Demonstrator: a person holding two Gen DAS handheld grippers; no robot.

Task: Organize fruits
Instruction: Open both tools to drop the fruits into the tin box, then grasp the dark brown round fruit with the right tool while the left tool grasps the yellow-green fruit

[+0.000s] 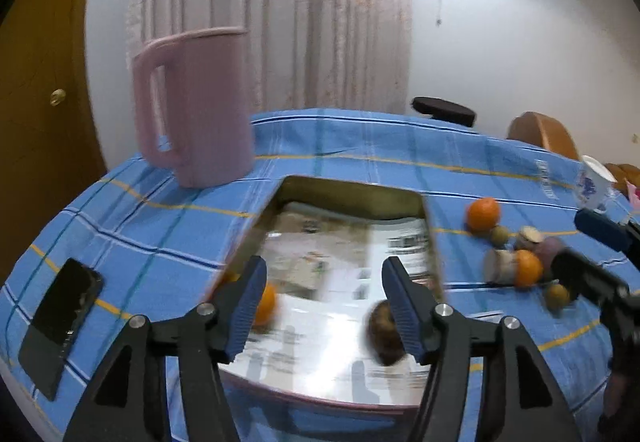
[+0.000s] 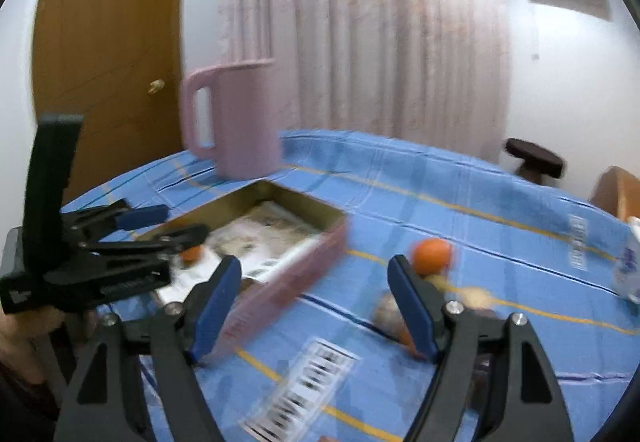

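Box: open, shallow, paper-lined, at mid-table on the blue checked cloth. It holds two fruits so far: an orange in the near left corner and a brown round fruit at the near right, both partly hidden behind the fingers.

Fruits outside the box: a loose group on the cloth to the right of the box. It includes a far orange, a near orange, two small greenish fruits and some pale or purplish items too blurred to name. By this count the sorting is judged under half done; most pieces are left to move.

Left gripper: jaws spread wide, empty, hovering over the near end of the box.

Right gripper: jaws spread wide, empty, above the cloth between the box's right wall and the loose group. An orange lies just past its right finger.

Surroundings: pink jug just beyond the box's far left corner; dark phone at the near left; patterned cup at the far right edge.

Obstructions: the raised box wall lies between the loose fruit and the lining. Crowded fruits may roll when nudged.
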